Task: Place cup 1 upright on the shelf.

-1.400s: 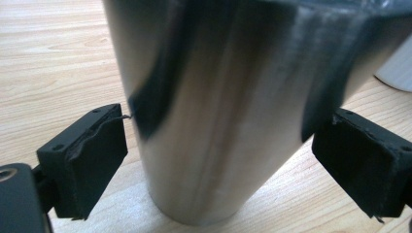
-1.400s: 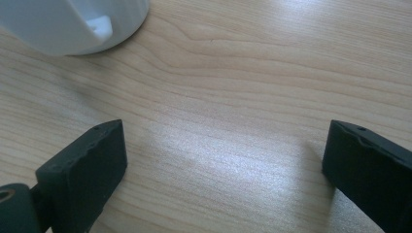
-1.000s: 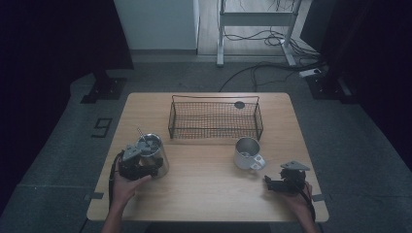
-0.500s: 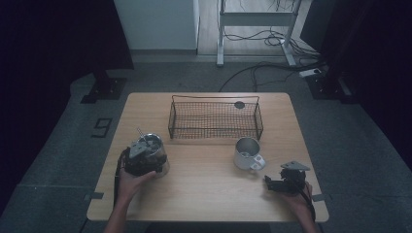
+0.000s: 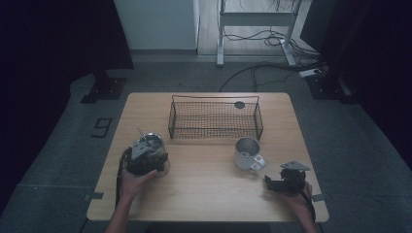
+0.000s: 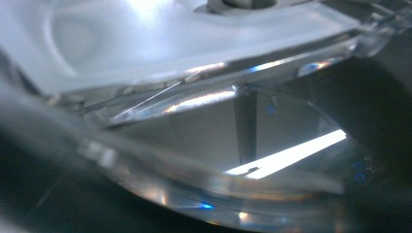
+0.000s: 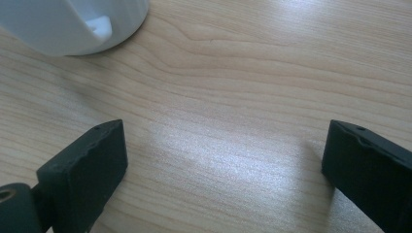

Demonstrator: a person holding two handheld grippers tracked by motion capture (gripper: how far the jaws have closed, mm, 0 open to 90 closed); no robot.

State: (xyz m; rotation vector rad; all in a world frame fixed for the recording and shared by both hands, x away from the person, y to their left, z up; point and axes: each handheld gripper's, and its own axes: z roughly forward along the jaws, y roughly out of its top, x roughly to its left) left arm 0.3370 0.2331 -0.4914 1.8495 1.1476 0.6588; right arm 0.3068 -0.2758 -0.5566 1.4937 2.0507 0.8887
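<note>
Worktop [image 5: 209,194]: pale wood, rectangular; the near half between the two hands lies bare, giving open room there.

Wire basket [image 5: 215,118]: black mesh, set toward the far edge, roughly centred, long side parallel to that edge. A small dark round thing [image 5: 239,104] sits at its far right; what it is cannot be told.

Clear jar [image 5: 151,148]: at the left, well inside the left edge, near the basket's front left corner but apart from it. A thin rod sticks up from its top. In the left gripper view the glass wall [image 6: 204,145] and a pale lid above it are very close and blurred.

Left gripper [image 5: 145,158]: right against the near side of the jar, hand behind it. Jaws have just been closing; whether the pads press on the glass cannot be told.

White mug [image 5: 248,153]: right of centre, upright, handle toward the near right, just in front of the basket's right end and clear of it. In the right gripper view its base [image 7: 73,24] is at the upper left.

Right gripper [image 5: 277,183]: low over the worktop near the right front corner, near the mug, not touching. Jaws stand wide apart over bare wood, nothing between them.
</note>
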